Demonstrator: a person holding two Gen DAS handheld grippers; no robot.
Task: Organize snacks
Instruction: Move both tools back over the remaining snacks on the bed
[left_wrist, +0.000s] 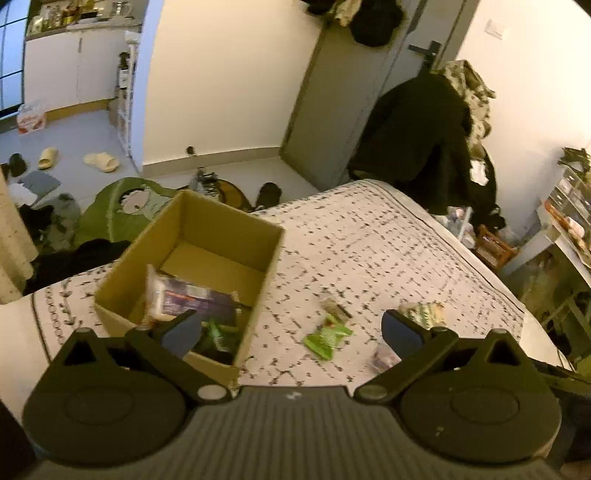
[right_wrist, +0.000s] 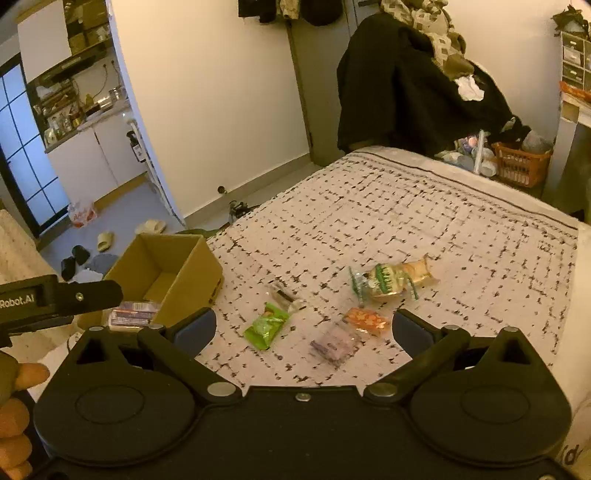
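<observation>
The left gripper (left_wrist: 291, 332) is held wide open and empty above a patterned bed (left_wrist: 388, 240), beside an open cardboard box (left_wrist: 273, 254) already containing a purple packet (left_wrist: 195, 299). The right gripper (right_wrist: 303, 330) is likewise spread wide and empty. Green (right_wrist: 266, 325), purple (right_wrist: 334, 345), orange (right_wrist: 366, 320) and larger clear-wrapped (right_wrist: 393, 282) snacks are scattered just beyond it.

A bed with a white cover printed in small black dashes (right_wrist: 424, 221) fills the middle of the room. Beyond its far end, dark coats heaped with a camouflage garment (right_wrist: 413, 74) hang by a grey door (left_wrist: 332, 110). An orange plastic basket (right_wrist: 519, 164) sits on the floor to the right. Far left, pale yellow slippers (left_wrist: 99, 161) lie on the grey floor before white kitchen cabinets (left_wrist: 74, 70).
</observation>
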